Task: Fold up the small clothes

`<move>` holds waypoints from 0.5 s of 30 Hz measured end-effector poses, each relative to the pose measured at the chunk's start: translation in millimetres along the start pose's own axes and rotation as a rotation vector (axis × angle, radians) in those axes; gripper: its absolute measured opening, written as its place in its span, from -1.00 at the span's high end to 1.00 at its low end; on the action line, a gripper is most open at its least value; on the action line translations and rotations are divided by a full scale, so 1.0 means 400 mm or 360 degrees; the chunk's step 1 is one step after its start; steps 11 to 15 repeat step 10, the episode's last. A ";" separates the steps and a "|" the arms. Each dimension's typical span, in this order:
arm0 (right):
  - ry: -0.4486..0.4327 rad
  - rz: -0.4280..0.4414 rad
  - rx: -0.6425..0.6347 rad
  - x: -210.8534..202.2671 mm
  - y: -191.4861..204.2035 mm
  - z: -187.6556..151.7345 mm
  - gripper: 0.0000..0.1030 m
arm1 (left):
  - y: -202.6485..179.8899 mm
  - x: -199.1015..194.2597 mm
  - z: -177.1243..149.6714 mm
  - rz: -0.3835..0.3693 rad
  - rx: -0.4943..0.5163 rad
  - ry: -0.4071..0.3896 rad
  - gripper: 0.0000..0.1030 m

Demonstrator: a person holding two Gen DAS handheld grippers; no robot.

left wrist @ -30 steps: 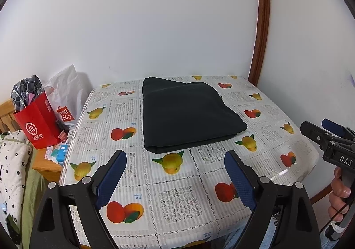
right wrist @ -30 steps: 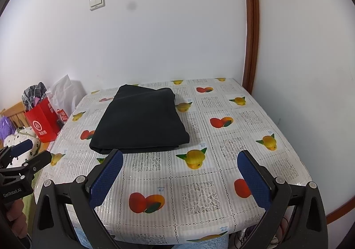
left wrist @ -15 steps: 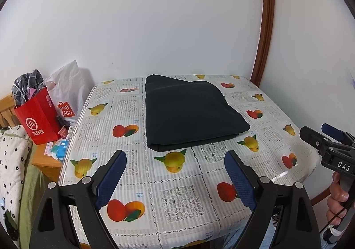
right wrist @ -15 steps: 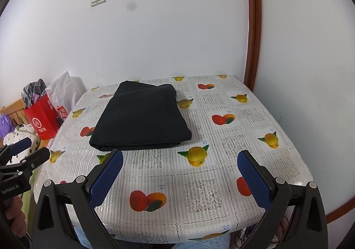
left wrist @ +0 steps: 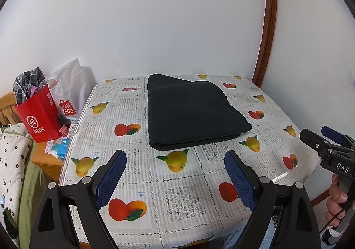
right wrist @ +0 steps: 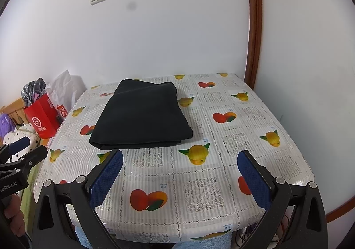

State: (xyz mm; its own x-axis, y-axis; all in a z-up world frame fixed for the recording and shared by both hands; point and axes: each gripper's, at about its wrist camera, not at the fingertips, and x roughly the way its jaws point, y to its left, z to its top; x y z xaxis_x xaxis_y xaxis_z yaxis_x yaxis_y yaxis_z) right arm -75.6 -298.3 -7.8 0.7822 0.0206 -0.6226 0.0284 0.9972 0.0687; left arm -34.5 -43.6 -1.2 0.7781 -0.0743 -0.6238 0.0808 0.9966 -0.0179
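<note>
Folded black cloth [left wrist: 193, 113] beside red bag [left wrist: 41, 115]

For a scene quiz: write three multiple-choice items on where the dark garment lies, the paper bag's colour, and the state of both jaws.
1. The dark garment lies:
A. on the table
B. in the bag
C. on the floor

2. The paper bag left of the table is:
A. blue
B. red
C. yellow

3. The left gripper and right gripper have jaws:
A. both shut on cloth
B. one shut
C. both open, empty

Answers: 1 A, it rests folded on the fruit-print cover; 2 B, red with white print; 3 C, pads stand wide apart with nothing between.
</note>
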 end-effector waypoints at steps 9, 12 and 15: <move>-0.0007 0.0005 -0.0004 -0.002 -0.003 -0.002 -0.97 | 0.005 -0.001 -0.001 0.0008 -0.0007 -0.0007 -0.73; -0.0010 0.0006 -0.0007 -0.002 -0.003 -0.002 -0.97 | 0.005 -0.001 -0.002 0.0010 -0.0006 -0.0008 -0.73; -0.0010 0.0006 -0.0007 -0.002 -0.003 -0.002 -0.97 | 0.005 -0.001 -0.002 0.0010 -0.0006 -0.0008 -0.73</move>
